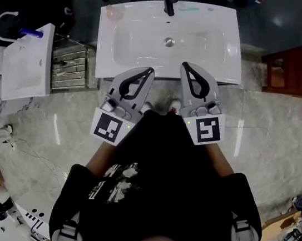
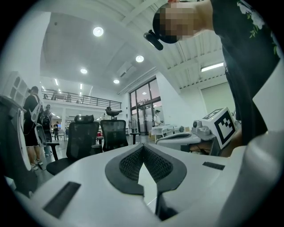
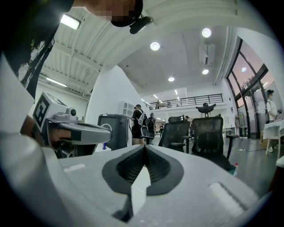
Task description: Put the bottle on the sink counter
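A white sink counter (image 1: 230,61) with a dark faucet (image 1: 168,2) stands before me in the head view. On its back left corner sits a small pinkish round thing (image 1: 114,12); whether it is the bottle I cannot tell. A blue bottle-like thing (image 1: 32,32) lies on a smaller basin to the left. My left gripper (image 1: 149,70) and right gripper (image 1: 185,65) hover side by side at the counter's front edge. Both are shut with nothing between their jaws. The left gripper (image 2: 143,146) and the right gripper (image 3: 144,147) point out level into the hall.
A second white basin (image 1: 26,68) and a metal rack (image 1: 69,65) stand at the left. A wooden stand (image 1: 285,67) with another basin is at the right. Black office chairs (image 2: 84,137) and standing people (image 2: 31,119) fill the hall beyond. Marble floor lies underfoot.
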Motion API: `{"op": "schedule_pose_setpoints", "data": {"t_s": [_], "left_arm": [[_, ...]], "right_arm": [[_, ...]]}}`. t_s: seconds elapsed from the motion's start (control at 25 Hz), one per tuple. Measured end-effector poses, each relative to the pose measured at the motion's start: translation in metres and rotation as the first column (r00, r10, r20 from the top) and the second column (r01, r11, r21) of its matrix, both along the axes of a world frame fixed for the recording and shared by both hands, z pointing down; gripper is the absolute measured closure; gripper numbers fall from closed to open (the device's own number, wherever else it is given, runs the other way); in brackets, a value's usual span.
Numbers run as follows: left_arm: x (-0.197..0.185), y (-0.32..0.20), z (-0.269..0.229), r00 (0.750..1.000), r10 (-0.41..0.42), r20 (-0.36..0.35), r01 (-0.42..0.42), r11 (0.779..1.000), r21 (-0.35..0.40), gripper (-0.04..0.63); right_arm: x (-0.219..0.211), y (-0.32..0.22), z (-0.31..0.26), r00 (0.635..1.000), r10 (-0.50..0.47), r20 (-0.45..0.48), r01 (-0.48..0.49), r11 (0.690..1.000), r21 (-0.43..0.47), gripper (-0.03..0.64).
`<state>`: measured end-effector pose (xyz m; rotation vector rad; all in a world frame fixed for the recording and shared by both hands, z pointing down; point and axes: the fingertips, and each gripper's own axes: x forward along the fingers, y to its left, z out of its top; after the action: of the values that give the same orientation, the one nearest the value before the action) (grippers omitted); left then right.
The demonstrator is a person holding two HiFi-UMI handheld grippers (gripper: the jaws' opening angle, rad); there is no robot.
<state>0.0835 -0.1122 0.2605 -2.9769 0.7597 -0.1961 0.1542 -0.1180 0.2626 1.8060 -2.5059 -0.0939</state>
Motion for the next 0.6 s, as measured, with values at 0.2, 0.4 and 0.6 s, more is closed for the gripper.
{"op": "schedule_pose_setpoints", "data": {"t_s": [0.2, 0.4, 0.6], "left_arm": [[-0.018, 0.001, -0.007, 0.999, 0.028, -0.016, -0.028, 1.000, 0.005, 0.581], [-0.042, -0.002, -0.011, 0.999, 0.046, -0.029, -0.046, 0.999, -0.002, 0.581], [-0.065, -0.004, -0.011, 0.998, 0.059, -0.032, -0.059, 0.998, -0.003, 0.581]], "right_arm": [[-0.024, -0.002, -0.006, 0.999, 0.017, -0.038, -0.017, 1.000, -0.001, 0.623], [-0.054, -0.002, -0.005, 0.999, 0.017, -0.032, -0.018, 0.999, -0.045, 0.623], [-0.078, -0.005, -0.003, 1.000, 0.017, -0.027, -0.019, 0.997, -0.070, 0.623]]}}
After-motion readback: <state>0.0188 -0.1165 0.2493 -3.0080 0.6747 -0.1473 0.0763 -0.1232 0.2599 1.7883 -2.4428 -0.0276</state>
